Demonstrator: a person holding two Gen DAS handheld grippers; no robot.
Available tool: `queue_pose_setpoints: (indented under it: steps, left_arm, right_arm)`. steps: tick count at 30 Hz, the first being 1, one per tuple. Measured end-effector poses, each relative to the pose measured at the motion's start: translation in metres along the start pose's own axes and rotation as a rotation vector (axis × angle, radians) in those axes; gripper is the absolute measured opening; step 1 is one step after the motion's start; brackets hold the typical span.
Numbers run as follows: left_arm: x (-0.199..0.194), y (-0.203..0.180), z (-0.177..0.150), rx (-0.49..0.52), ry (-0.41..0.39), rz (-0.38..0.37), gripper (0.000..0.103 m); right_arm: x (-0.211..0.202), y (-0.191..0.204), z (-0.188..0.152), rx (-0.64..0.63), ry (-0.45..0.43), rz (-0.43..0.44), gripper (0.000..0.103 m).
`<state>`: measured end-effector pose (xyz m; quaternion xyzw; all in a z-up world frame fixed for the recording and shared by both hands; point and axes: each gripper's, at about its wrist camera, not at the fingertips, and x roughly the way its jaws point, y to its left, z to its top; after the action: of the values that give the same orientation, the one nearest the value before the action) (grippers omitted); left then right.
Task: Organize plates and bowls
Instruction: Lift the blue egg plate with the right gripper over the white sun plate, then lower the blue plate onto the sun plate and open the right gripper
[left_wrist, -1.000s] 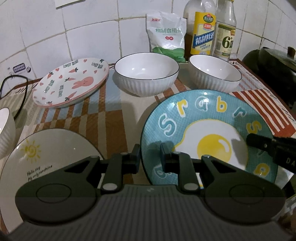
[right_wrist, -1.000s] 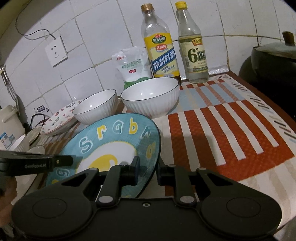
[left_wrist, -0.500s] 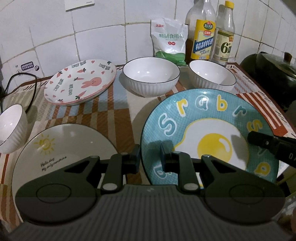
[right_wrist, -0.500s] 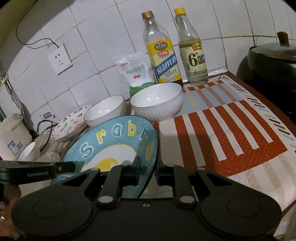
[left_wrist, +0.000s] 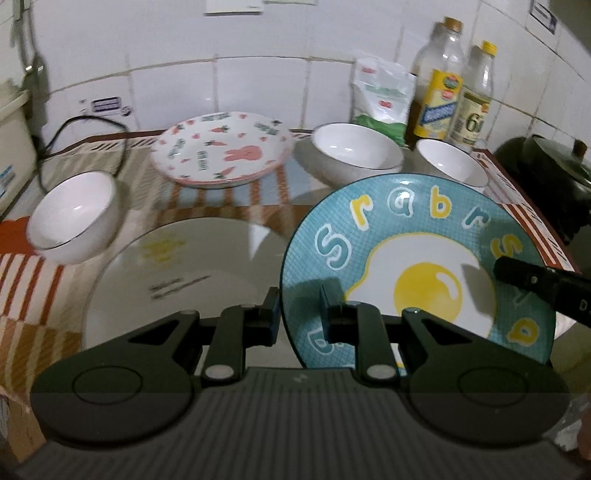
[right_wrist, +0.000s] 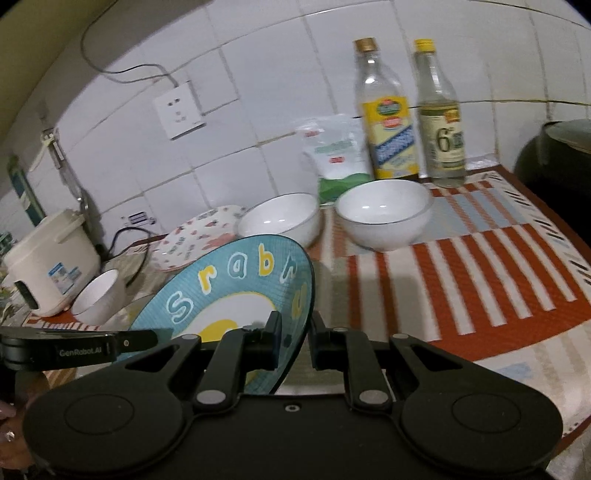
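Though glossy, round blue plate (left_wrist: 413, 236)

A home kitchen: white wall tiles (right_wrist: 280, 92) with a socket (right_wrist: 179, 115) behind a bench covered by a striped cloth (right_wrist: 491, 273), two seasoning bottles (right_wrist: 391, 122) and a bag of salt (right_wrist: 338, 158) at the wall, a rice cooker (right_wrist: 48, 258) at one end, a dark lidded pot (left_wrist: 554, 177) at the other, with household bowls (right_wrist: 384, 214) and plates (left_wrist: 221, 151) spread around

Blue plate (left_wrist: 417, 236): glossy glazed ceramic
Bowls (right_wrist: 384, 214): smooth white glaze
Cloth (right_wrist: 480, 273): woven, matt
Grippers (left_wrist: 297, 312): matt black plastic
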<state>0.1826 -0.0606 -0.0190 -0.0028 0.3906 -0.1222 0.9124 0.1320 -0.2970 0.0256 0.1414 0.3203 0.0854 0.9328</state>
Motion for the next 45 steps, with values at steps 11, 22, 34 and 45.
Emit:
queue_pose_setpoints:
  steps: [11, 22, 34, 45]
  left_arm:
    - [-0.022, 0.072, -0.016, -0.080, -0.002, 0.063, 0.020]
    - [-0.012, 0.111, -0.027, -0.081, 0.015, 0.108, 0.020]
    - [-0.003, 0.116, -0.021, -0.031, 0.023, 0.121, 0.020]
    - [-0.002, 0.117, -0.026, -0.038, 0.023, 0.095, 0.020]
  right_arm:
    - [0.020, 0.063, -0.012, -0.043, 0.027, 0.088, 0.018]
    - [0.052, 0.092, -0.023, -0.047, 0.097, 0.114, 0.018]
    - [0.061, 0.099, -0.027, -0.059, 0.101, 0.083, 0.018]
    - [0.061, 0.099, -0.033, -0.092, 0.091, 0.066, 0.019]
